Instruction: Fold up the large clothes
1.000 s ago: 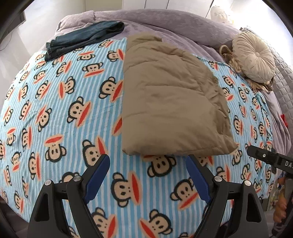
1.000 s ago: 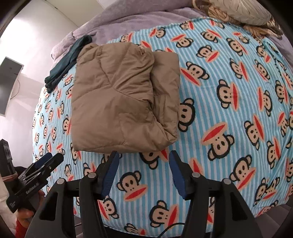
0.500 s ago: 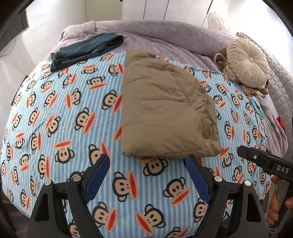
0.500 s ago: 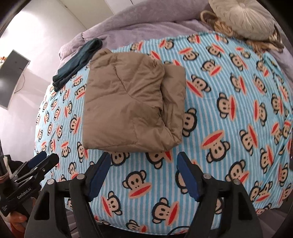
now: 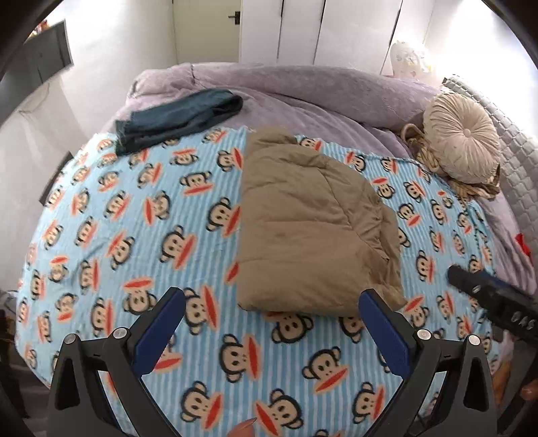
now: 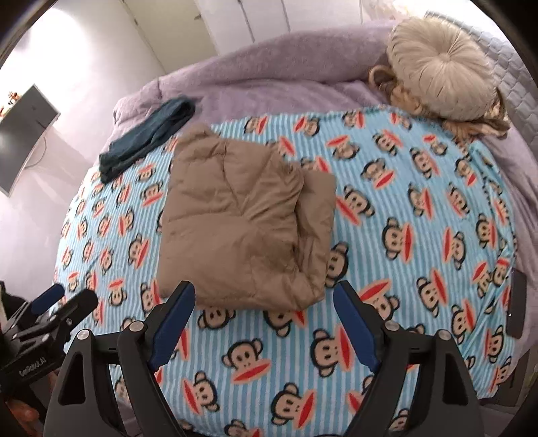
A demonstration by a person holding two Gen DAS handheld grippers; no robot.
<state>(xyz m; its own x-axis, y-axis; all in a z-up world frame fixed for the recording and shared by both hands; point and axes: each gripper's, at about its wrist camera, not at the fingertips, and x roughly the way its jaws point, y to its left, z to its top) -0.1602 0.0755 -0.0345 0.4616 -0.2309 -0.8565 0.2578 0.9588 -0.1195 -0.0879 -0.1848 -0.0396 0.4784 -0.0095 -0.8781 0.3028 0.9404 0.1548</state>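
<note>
A tan padded jacket (image 5: 309, 228) (image 6: 242, 222) lies folded into a thick rectangle on the blue monkey-print blanket (image 5: 134, 235) (image 6: 420, 235). My left gripper (image 5: 272, 299) hangs above the blanket just short of the jacket's near edge; its jaws are opening wide, with nothing between them. My right gripper (image 6: 265, 292) hovers over the jacket's near right corner, jaws also opening, no cloth pinched. In the left wrist view the right gripper (image 5: 491, 299) shows at the right edge. The left gripper (image 6: 53, 309) shows at the lower left of the right wrist view.
Folded dark jeans (image 5: 178, 117) (image 6: 148, 134) lie at the far left on the lilac bedspread (image 5: 302, 90). A round cream cushion (image 5: 460, 134) (image 6: 440, 67) sits at the far right. White closet doors (image 5: 319, 30) stand behind the bed. A monitor (image 6: 23, 131) hangs at left.
Both grippers have risen and pulled back from the jacket, so more of the bed and room shows. Both sets of jaws stand wider than before. The jacket has not moved.
</note>
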